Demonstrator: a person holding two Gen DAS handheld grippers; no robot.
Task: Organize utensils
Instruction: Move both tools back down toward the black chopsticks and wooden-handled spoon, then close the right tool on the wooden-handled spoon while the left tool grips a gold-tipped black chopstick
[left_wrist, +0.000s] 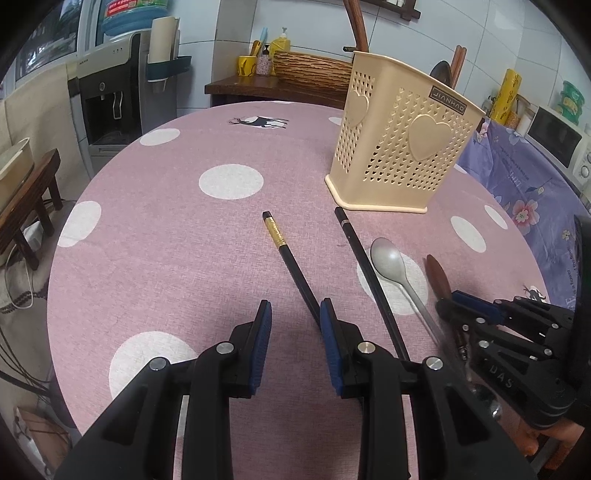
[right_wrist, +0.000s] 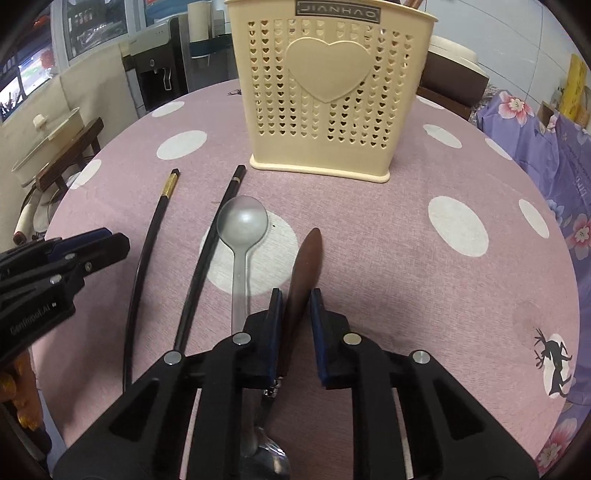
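A cream perforated utensil holder (left_wrist: 402, 144) (right_wrist: 328, 88) stands on the pink dotted table. Two black chopsticks lie in front of it: a gold-banded one (left_wrist: 286, 254) (right_wrist: 147, 243) and a plain one (left_wrist: 365, 273) (right_wrist: 207, 254). A grey spoon (left_wrist: 391, 266) (right_wrist: 242, 236) lies beside them, bowl up. A brown wooden-handled utensil (left_wrist: 437, 277) (right_wrist: 301, 269) lies right of the spoon. My left gripper (left_wrist: 295, 314) is open, its right pad touching the gold-banded chopstick. My right gripper (right_wrist: 295, 299) straddles the brown handle, jaws narrowly apart, not clamped.
A wooden sideboard (left_wrist: 266, 86) with a woven basket and bottles stands behind the table. A water dispenser (left_wrist: 114, 96) is at the far left. A purple floral cloth (left_wrist: 524, 177) covers a surface at right. A metal spoon bowl (right_wrist: 266, 461) shows under my right gripper.
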